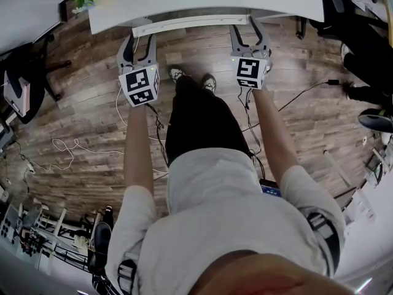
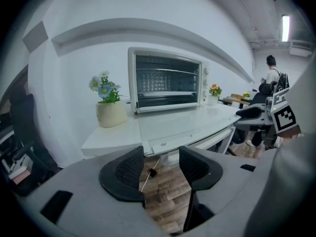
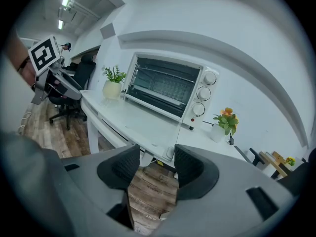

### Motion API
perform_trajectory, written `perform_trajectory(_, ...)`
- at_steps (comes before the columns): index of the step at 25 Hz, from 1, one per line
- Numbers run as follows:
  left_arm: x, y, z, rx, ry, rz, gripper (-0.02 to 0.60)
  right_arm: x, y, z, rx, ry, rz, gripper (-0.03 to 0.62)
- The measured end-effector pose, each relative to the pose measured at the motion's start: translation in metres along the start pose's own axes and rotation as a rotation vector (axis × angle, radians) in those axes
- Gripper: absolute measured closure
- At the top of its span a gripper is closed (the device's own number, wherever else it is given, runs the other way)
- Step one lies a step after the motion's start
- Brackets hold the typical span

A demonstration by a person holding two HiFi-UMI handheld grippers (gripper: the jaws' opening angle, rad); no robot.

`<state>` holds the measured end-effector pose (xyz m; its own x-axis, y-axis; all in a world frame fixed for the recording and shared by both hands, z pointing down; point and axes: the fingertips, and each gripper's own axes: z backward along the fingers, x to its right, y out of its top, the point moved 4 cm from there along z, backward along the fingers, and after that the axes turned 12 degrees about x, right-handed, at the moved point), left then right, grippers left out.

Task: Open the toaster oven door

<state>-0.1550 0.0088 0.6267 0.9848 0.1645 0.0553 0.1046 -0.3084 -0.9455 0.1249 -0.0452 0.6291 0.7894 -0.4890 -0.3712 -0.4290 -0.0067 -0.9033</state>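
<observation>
1. Position. The toaster oven point(image 2: 165, 80) stands at the back of the white surface point(image 2: 187, 127), against the wall, with its glass door point(image 3: 160, 85) closed. I hold both grippers at the near edge of the surface, well apart from the oven.

2. Gripper state. The left gripper point(image 2: 160, 169) has its jaws apart with nothing between them, only floor visible in the gap. The right gripper point(image 3: 153, 169) is the same: jaws apart, nothing held.

3. Hazards, in my judgement.
- The door handle is not clearly resolved in either gripper view. Closing on the frame or the glass edge instead would let the jaws slip.
- Both grippers sit low at the surface edge. A straight advance could strike that edge.
- The flower pot point(image 2: 111, 113) stands just beside the oven's left side. A wide left approach could topple it.
- The knobs point(image 3: 204, 93) flank the door on its right. A stray contact could turn one.
- An unbraced pull could drag the whole oven forward.
</observation>
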Motion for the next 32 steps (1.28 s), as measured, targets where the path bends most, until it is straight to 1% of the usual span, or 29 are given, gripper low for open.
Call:
perform_trajectory(12, 0.000, -0.013, -0.007, -0.034, 0.003, -0.006, 0.348, -0.005, -0.015, -0.004, -0.045, 0.006, 0.037, 0.376)
perform_trajectory(15, 0.001, -0.016, -0.008, -0.040, 0.001, -0.009, 0.348, -0.006, -0.015, -0.005, -0.040, 0.004, 0.037, 0.376)
perform_trajectory(32, -0.001, -0.027, -0.013, -0.070, -0.006, -0.021, 0.348, -0.011, -0.025, -0.011, -0.087, 0.017, 0.066, 0.375)
